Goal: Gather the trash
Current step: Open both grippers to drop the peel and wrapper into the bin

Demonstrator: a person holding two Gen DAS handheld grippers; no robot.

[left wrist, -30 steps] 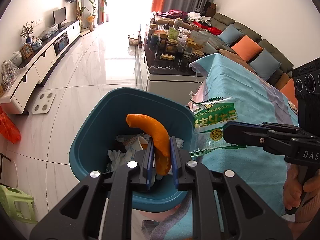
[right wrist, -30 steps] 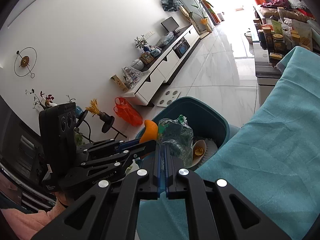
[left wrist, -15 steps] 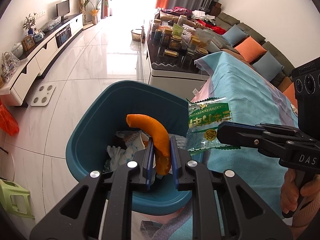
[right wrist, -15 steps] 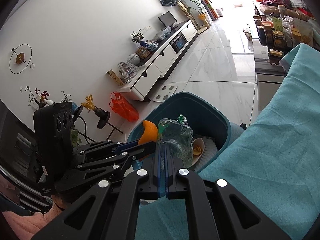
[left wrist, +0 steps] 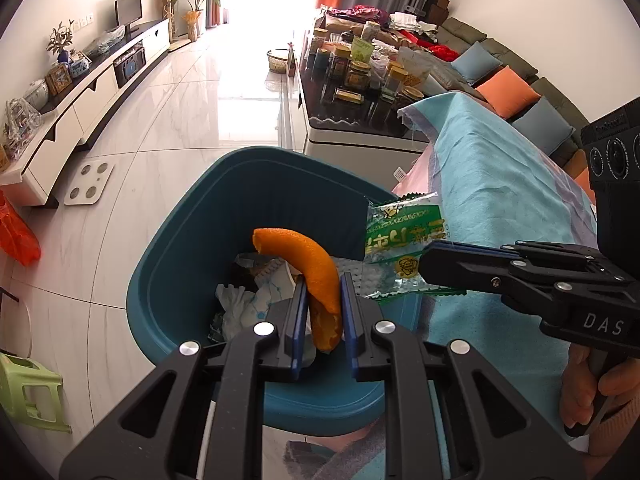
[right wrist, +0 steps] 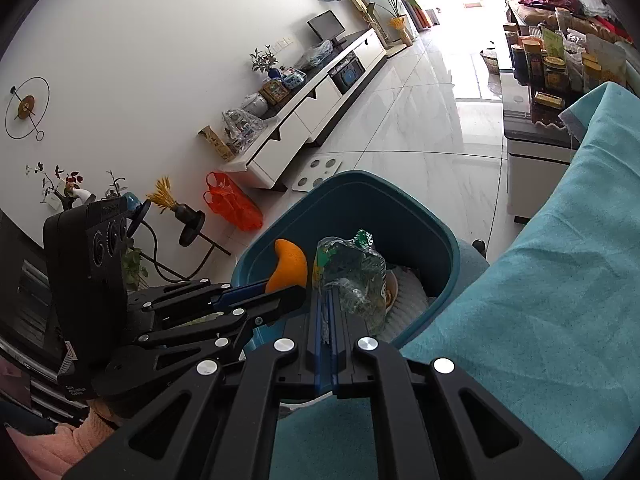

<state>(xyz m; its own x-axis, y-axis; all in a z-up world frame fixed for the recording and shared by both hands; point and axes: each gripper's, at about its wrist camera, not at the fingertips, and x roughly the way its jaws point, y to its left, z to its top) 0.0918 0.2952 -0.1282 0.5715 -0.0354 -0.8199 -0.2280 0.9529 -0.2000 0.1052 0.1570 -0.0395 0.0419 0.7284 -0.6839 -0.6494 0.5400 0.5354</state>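
Fingers (left wrist: 347,300) of the left gripper (left wrist: 323,304) stand narrowly apart, clamped on a curved piece of orange peel (left wrist: 310,268), which rises between the blue pads and arcs to the left. Fingers (right wrist: 318,312) of the right gripper (right wrist: 327,308) are fully closed, pinching the lower edge of a clear plastic snack wrapper (left wrist: 404,252) with green print. From the left wrist view the wrapper hangs at the right gripper's tip, just beside the peel.

Both items are held above the open mouth of a teal waste bin (left wrist: 256,184). Inside the bin lie crumpled white paper (left wrist: 244,300) and other refuse. The bin stands on the pale tiled floor (left wrist: 132,144), just beside a worktop covered with a teal cloth (left wrist: 500,184).

A hand (left wrist: 592,384) grips the right gripper's handle. Beyond the bin, a coffee table (left wrist: 360,128) carries jars and packets.
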